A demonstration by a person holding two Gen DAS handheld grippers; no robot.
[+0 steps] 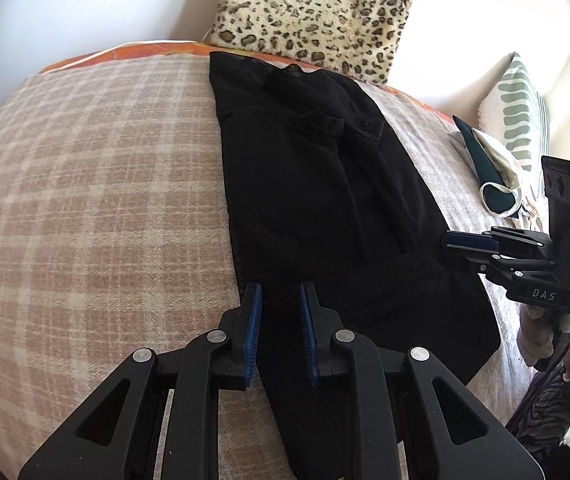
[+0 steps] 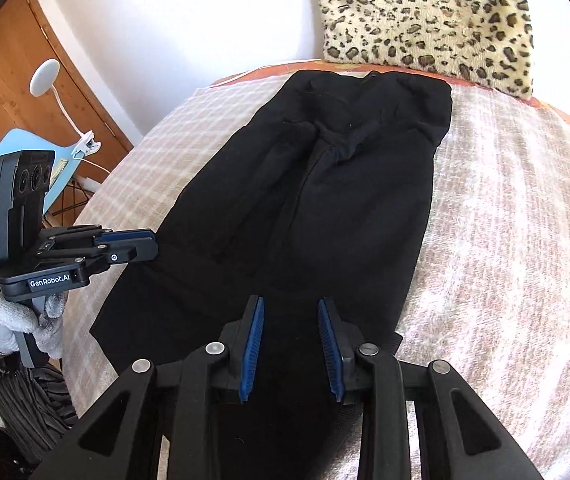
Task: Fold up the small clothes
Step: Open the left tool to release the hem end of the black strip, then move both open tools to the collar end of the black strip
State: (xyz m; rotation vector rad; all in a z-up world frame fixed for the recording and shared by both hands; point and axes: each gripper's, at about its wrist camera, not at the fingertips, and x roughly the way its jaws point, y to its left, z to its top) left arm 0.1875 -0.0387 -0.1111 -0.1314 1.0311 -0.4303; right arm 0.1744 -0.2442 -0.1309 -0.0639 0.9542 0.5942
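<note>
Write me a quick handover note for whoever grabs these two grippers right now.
Left hand-held gripper: open, empty, over the near end of the black garment.
Right hand-held gripper: open, empty, also over the near end.
The garment lies lengthwise on the checked blanket, far end by the leopard-print cushion.
Done: it looks folded lengthwise into a long strip.
Left: grasp the near end, fold it across.

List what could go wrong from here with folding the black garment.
1. Both the left gripper and right gripper are open over the near end of the black garment, so a shallow pinch may catch only the top layer and drag it.
2. The garment's far end reaches the leopard-print pillow; pulling could bunch it.
3. Black on black hides its layer edges.
</note>
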